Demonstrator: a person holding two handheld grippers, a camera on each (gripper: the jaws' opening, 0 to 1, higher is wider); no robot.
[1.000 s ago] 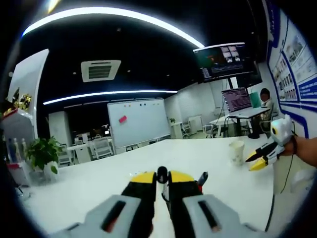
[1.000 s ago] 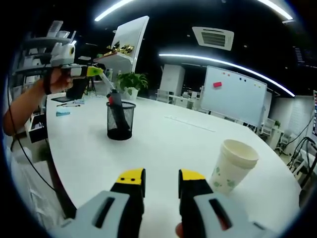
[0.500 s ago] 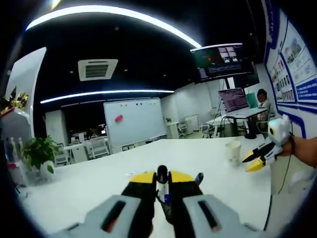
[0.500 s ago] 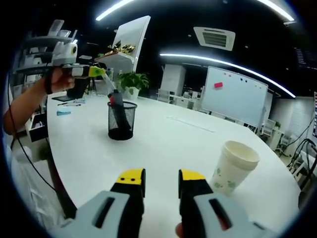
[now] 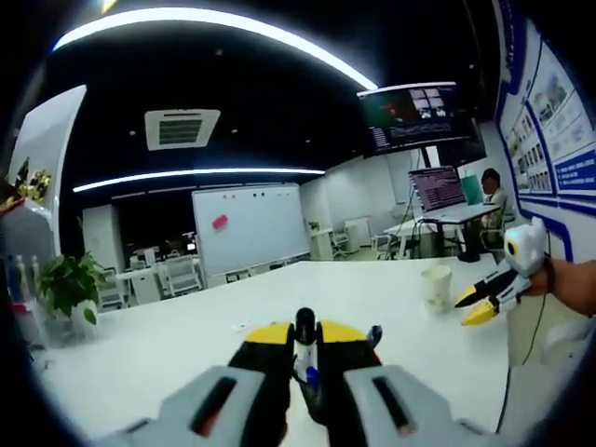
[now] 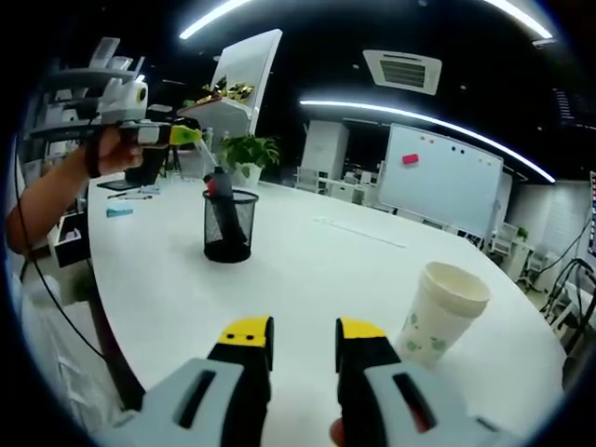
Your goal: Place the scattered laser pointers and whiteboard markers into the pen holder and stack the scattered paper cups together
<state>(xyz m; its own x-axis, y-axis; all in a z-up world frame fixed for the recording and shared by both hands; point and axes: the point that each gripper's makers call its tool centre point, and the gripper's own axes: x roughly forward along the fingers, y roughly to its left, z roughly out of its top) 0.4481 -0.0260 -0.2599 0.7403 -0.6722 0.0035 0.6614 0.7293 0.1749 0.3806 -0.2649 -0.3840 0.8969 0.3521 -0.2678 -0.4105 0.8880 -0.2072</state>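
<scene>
Left gripper [image 5: 304, 333] is clamped on a marker [image 5: 304, 346] — the dark cap pokes up between the yellow tips; in the right gripper view that same gripper [image 6: 191, 137] hangs at about 11 o'clock, just above the holder [image 6: 228, 226], with something pale slanting down from its tips toward the rim; right gripper [image 6: 304, 335] rides narrow with nothing between its jaws, low over the table [image 6: 307, 270].

The job now, as I read it: get the marker upright and centred over the holder's mouth before easing the jaws apart; it looks tilted, so a high release risks it glancing off the rim; a dark pen and something red already stand inside, so aim for the free side.

The cup [image 6: 440, 311] waits at 4 o'clock of the right jaws — well apart from the holder.

Hard to call: whether the marker's lower end is inside the rim yet; any other cups or pointers lie beyond what the cameras catch.
</scene>
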